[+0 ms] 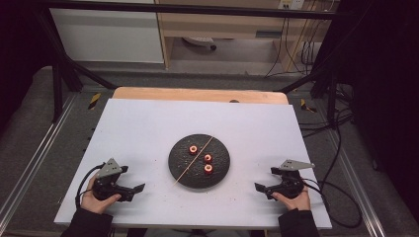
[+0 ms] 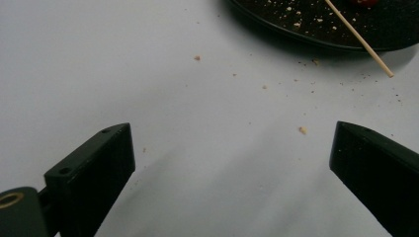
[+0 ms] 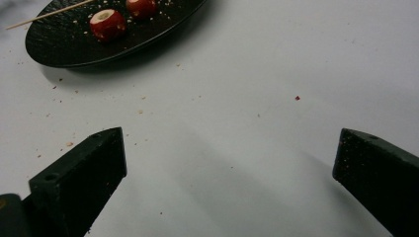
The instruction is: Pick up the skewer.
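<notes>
A round black plate [image 1: 174,163] sits mid-board with three red cored fruit pieces [image 1: 193,148] [image 1: 208,158] [image 1: 208,168] on it. A thin wooden skewer [image 1: 185,172] lies across it, its near end over the rim. My left gripper [image 1: 133,177] rests low on the board at the plate's near left, open and holding nothing. My right gripper [image 1: 265,178] mirrors it at the near right, also open. The left gripper view shows its jaws [image 2: 232,133] wide apart over bare board, with the plate [image 2: 296,29] and skewer tip [image 2: 360,42] ahead. In the right gripper view the jaws [image 3: 230,136] gape too, facing the plate [image 3: 59,49] and two fruit pieces [image 3: 107,23].
The white board [image 1: 148,123] lies on a wooden table [image 1: 197,94], with crumbs scattered near the plate. Black frame posts stand at both far corners. Cables [image 1: 341,148] trail along the right side of the table.
</notes>
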### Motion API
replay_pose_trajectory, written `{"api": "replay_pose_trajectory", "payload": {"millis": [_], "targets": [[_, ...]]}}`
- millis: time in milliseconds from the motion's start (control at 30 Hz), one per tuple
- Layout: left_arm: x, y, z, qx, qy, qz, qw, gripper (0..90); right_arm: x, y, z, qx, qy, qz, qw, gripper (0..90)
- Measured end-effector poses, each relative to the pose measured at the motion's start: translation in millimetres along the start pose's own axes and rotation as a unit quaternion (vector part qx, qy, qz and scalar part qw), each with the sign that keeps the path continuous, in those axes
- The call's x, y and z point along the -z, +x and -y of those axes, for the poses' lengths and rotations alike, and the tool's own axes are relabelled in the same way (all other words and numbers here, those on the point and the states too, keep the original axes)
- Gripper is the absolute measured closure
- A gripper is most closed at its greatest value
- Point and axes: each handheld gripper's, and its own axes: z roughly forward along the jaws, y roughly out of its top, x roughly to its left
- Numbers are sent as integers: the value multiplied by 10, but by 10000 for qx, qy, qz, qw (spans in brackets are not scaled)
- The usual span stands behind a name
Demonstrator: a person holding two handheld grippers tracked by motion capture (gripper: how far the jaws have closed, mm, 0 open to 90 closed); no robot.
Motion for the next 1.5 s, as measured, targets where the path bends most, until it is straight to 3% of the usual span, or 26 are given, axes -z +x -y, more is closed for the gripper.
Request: {"api": "replay_pose_trajectory", "payload": {"millis": [933, 1267, 1500], "targets": [[-82, -224, -215, -144, 188, 8, 9997, 31, -2, 6, -2, -12, 46, -14, 10000, 6], [-112, -387, -407, -340, 265, 39, 9991, 31, 0, 8, -4, 8, 63, 4, 10000, 6], [-184, -479, -563, -317, 318, 65, 9990, 37, -10, 11, -1, 6, 93, 9, 10000, 6]]}}
